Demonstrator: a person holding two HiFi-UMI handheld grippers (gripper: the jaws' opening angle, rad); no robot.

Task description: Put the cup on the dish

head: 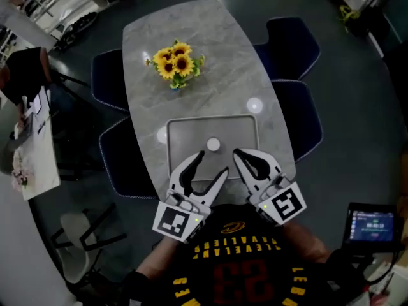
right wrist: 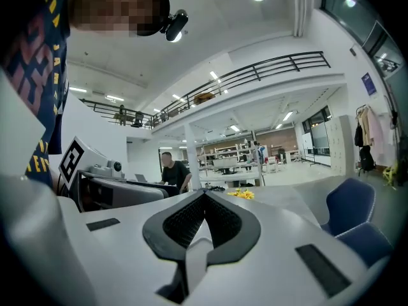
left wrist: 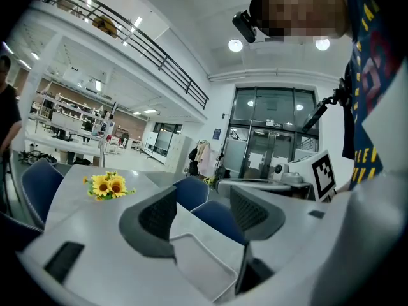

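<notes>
Nearest to the camera were the person's two forearms, stretched forward side by side over the near edge of the worktop (head: 191, 50), each hand carrying one tool about level. The left tool (head: 214, 160) had its jaws standing well apart, and its own view (left wrist: 204, 212) showed nothing between them, only the tray and blue chairs behind. The right tool (head: 237, 153) had its jaws pressed together with nothing between the pads, as its own view (right wrist: 204, 196) confirmed. The tips of the two tools were near each other.

Under both tools lay a shallow grey tray (head: 182, 127). It held only one thing, a small white cup (head: 213, 145), which stood just ahead of the left tool's tips and just left of the right tool's tip, not touched by either. Beyond the right tool, past the tray's far corner, there was a pale round spot (head: 255, 104) on the worktop; I could not tell whether it was a dish or a reflection. Farther ahead of both tools stood a bunch of sunflowers (head: 176, 60).
</notes>
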